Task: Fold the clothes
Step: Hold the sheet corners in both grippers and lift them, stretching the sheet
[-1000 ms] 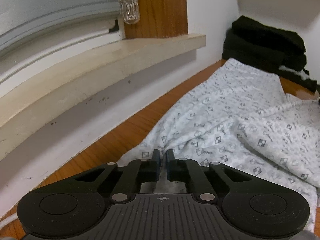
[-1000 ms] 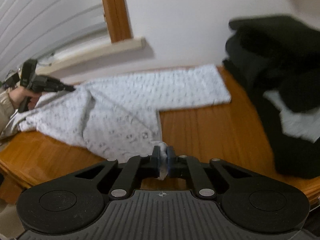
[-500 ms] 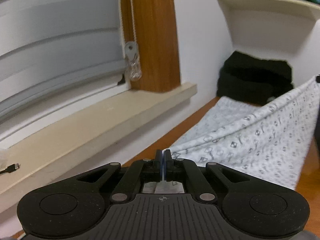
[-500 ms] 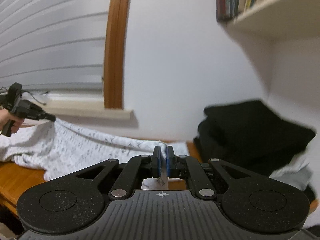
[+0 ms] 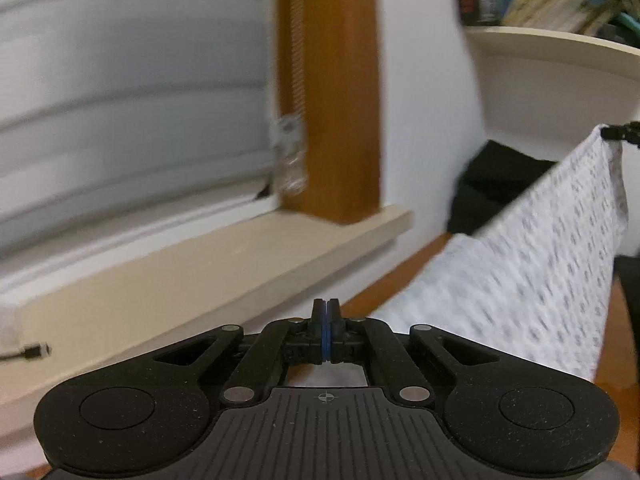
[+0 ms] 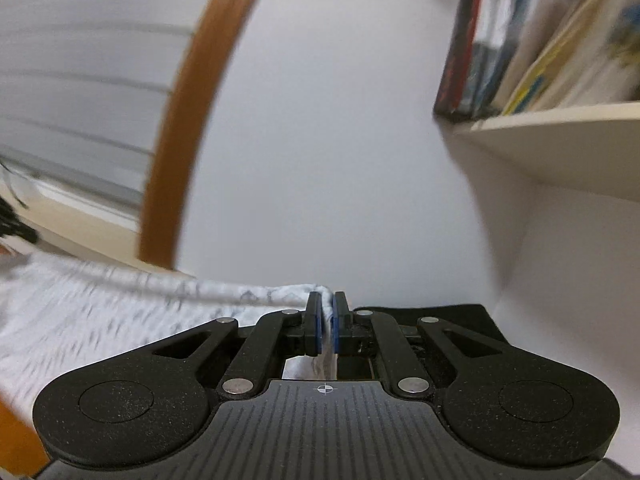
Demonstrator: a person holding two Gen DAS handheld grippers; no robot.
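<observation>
**Lifting the patterned garment clear by two corners**

Stretching between both tools, the white patterned garment (image 5: 532, 280) is the biggest thing in play: it hangs as a slanted sheet above the wooden counter (image 5: 384, 284), one corner pinched high at about two o'clock in the left view, the rest sloping down toward the near tool. Holding it taut like this looks meant to shake it flat for a fold. A pile of dark clothes (image 5: 496, 184) sits behind it against the wall, so room on that side is tight; the sill (image 5: 224, 264) bounds the counter at nine o'clock, and a bookshelf (image 6: 560, 136) overhangs above.

The right hand-held gripper (image 6: 326, 320) is clamped on a fold of the cloth. The left hand-held gripper (image 5: 327, 332) is closed tight, pads meeting, cloth showing just beneath them.
</observation>
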